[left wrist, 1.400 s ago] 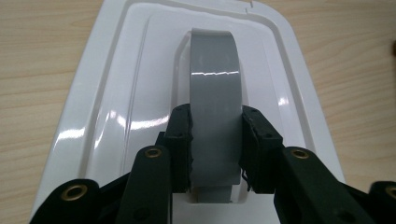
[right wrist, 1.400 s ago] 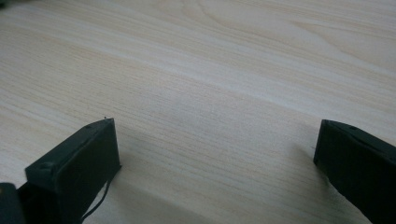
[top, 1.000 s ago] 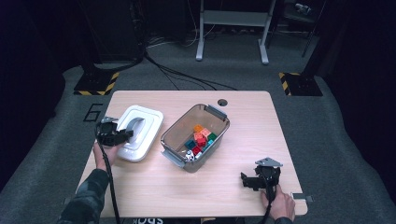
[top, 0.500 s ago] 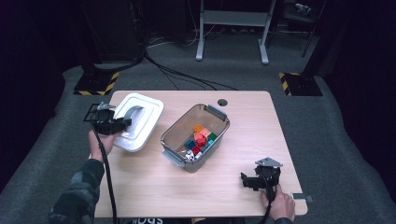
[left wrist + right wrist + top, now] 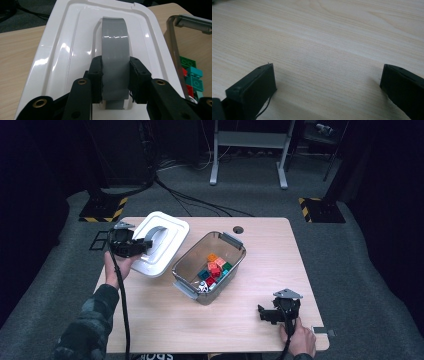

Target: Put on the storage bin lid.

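Since a second ago the left gripper has carried the white lid up and toward the far left corner of the table, and the lid now hangs tilted above that corner instead of lying flat near the left edge. Its jaws are clamped on the lid's grey handle, one black pad pressed on each side of the strap, as the left gripper view shows. In that view the lid's glossy top runs away from the jaws, with the bin's grey latch and a few green, teal and red bricks at the right edge.

The right gripper has kept its place near the table's near right corner, held low over the wood by the person's hand. Its jaws stand wide apart with nothing between them; the right gripper view shows bare wood grain between the two black tips.

Between the two grippers, around the middle of the table, sits the clear plastic bin, uncovered, with grey latches at both ends. Coloured bricks lie piled in its right half. A round cable hole lies near the far edge
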`<control>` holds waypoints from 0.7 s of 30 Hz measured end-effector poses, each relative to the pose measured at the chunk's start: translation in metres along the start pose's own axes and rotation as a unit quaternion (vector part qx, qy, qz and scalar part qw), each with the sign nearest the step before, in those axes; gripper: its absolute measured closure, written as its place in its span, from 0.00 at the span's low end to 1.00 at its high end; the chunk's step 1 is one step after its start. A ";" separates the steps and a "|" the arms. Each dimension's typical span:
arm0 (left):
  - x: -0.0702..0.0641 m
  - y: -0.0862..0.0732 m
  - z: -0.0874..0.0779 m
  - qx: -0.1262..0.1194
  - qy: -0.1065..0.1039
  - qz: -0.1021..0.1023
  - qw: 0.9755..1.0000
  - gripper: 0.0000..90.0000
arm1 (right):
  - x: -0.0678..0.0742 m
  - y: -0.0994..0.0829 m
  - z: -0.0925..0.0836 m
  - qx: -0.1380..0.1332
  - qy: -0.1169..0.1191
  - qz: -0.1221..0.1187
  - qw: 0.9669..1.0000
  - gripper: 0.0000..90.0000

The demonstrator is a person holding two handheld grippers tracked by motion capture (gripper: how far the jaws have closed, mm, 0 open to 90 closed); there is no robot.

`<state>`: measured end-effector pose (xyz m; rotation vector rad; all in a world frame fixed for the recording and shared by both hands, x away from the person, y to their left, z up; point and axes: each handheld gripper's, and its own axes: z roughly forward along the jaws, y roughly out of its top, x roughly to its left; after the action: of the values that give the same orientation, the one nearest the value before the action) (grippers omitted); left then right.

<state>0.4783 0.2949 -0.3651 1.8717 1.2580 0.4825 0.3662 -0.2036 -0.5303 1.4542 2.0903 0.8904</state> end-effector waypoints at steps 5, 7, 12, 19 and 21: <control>-0.014 0.008 0.002 0.006 -0.016 0.003 1.000 0.74 | 0.000 0.000 0.000 0.000 0.000 0.000 1.000 0.00; -0.021 0.010 0.004 0.007 -0.020 0.006 1.000 0.74 | 0.000 0.000 0.000 0.000 0.000 0.000 1.000 0.00; -0.039 0.015 0.007 0.010 -0.032 0.018 0.999 0.74 | 0.000 0.000 0.000 0.000 0.000 0.000 1.000 0.00; -0.061 0.019 0.015 0.019 -0.041 0.028 0.999 0.74 | 0.000 0.000 0.000 0.000 0.000 0.000 1.000 0.00; -0.067 0.020 0.017 0.020 -0.048 0.026 0.998 0.74 | 0.000 0.000 0.000 0.000 0.000 0.000 1.000 0.00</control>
<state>0.4729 0.2244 -0.3518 1.9408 1.1664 0.3935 0.3662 -0.2036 -0.5303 1.4539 2.0902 0.8905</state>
